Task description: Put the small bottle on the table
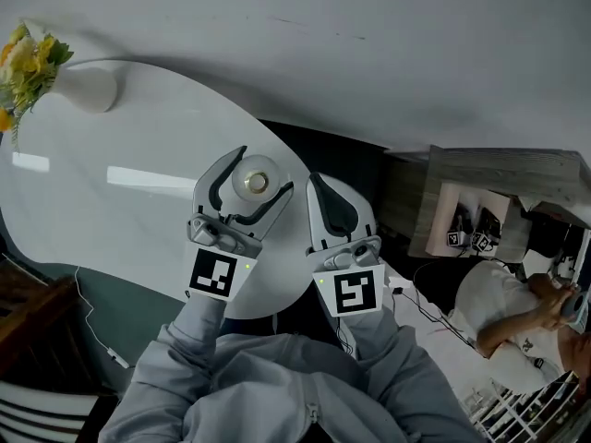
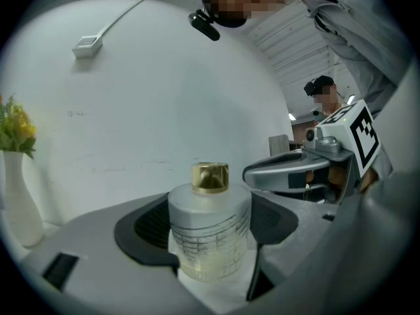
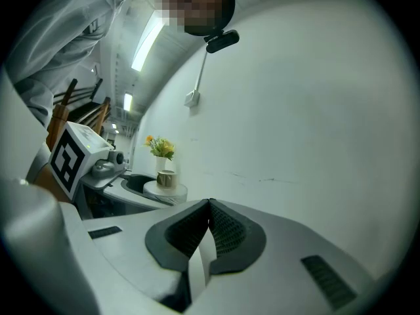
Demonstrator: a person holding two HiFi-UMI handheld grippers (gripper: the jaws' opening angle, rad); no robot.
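Note:
The small bottle [image 1: 256, 181], frosted glass with a gold cap, is upright over the right edge of the round white table [image 1: 111, 201]. My left gripper [image 1: 266, 170] is shut on the bottle, a dark pad pressed against each side. In the left gripper view the bottle [image 2: 210, 231] fills the gap between the pads [image 2: 152, 227]. Whether its base touches the tabletop I cannot tell. My right gripper [image 1: 315, 181] hovers just right of it, shut and empty, its tips meeting [image 3: 209, 205]. The right gripper view shows the bottle [image 3: 165, 179] small at the left.
A white vase [image 1: 89, 88] with yellow flowers [image 1: 25, 61] stands at the table's far left. A wooden shelf unit [image 1: 499, 187] and a seated person [image 1: 517, 317] are to the right. A white cable [image 1: 92, 326] lies on the dark floor by a chair [image 1: 32, 340].

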